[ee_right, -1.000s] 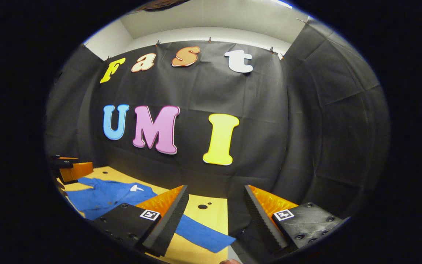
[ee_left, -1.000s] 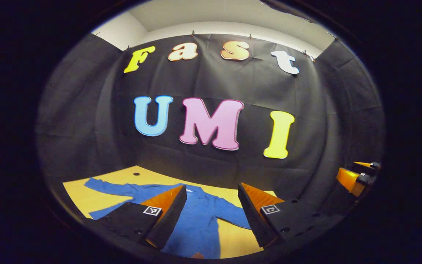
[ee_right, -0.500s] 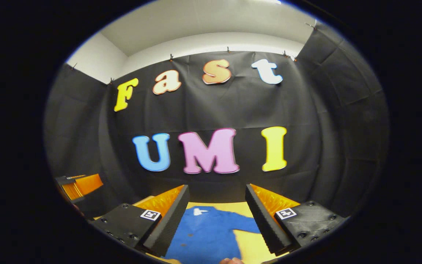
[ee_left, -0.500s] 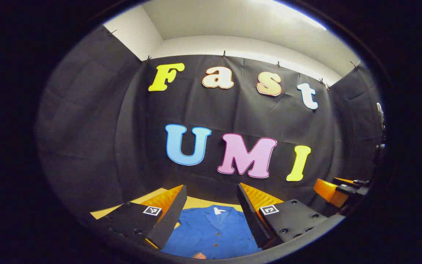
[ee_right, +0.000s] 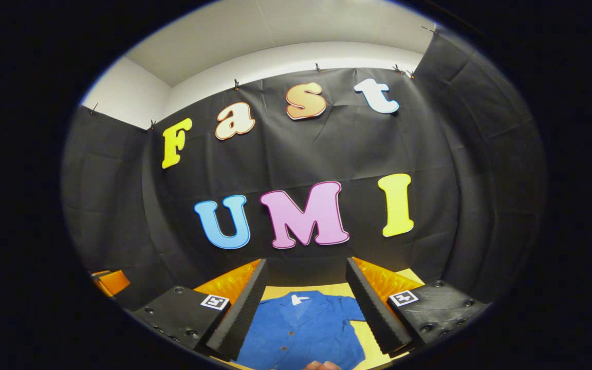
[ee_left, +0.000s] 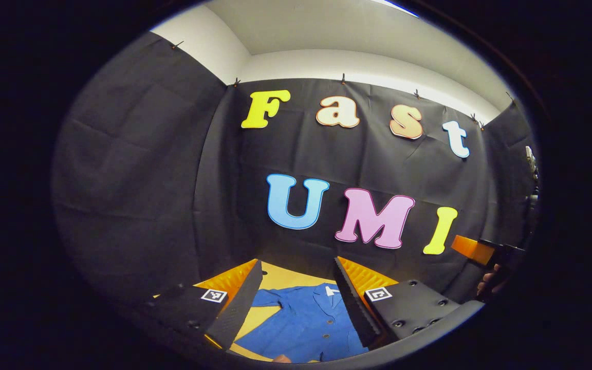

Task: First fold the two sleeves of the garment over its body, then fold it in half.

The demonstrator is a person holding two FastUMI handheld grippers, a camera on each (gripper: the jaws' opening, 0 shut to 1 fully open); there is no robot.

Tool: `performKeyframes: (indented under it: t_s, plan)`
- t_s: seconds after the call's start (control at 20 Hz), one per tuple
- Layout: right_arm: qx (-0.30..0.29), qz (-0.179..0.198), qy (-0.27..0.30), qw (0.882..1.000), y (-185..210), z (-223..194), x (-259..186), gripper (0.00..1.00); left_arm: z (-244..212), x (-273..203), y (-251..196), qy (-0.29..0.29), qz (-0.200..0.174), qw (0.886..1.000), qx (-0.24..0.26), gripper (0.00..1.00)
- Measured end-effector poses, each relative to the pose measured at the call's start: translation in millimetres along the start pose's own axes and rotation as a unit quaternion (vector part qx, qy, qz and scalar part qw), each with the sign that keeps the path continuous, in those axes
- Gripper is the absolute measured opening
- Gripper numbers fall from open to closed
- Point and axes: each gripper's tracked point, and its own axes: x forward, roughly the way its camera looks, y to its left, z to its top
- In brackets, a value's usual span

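A blue button-up shirt (ee_left: 301,324) lies flat on a yellow table (ee_left: 278,277), collar toward the back wall. In the left gripper view it shows between the fingers of my left gripper (ee_left: 296,300), which hangs open above it with nothing held. The right gripper view shows the same shirt (ee_right: 301,329) below my right gripper (ee_right: 303,303), also open and empty. The other gripper's orange finger (ee_left: 473,250) and a hand (ee_left: 487,281) appear at the right edge of the left gripper view. An orange part of the left gripper (ee_right: 111,281) sits at the left edge of the right gripper view.
The yellow table (ee_right: 409,275) runs back to the black cloth wall (ee_right: 327,144), which closes the booth on three sides. A white ceiling shows above the cloth.
Both grippers swung inward from the shirt's sleeves to above its collar and body, and tilted up a little. Both stayed open.
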Motion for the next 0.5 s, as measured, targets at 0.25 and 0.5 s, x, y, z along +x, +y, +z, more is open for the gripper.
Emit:
performKeyframes:
  t_s: [0.25,0.5]
  plan:
    - [-0.033,0.032,-0.002,0.999,13.6,-2.3,-18.0,0.87,-5.4,-11.0,-26.0,0.004,-0.014,1.0,-0.013,0.8]
    - [-0.068,0.022,-0.021,0.997,-1.4,6.7,-13.5,0.96,-0.8,-15.0,-23.9,-0.004,-0.001,1.0,0.007,0.8]
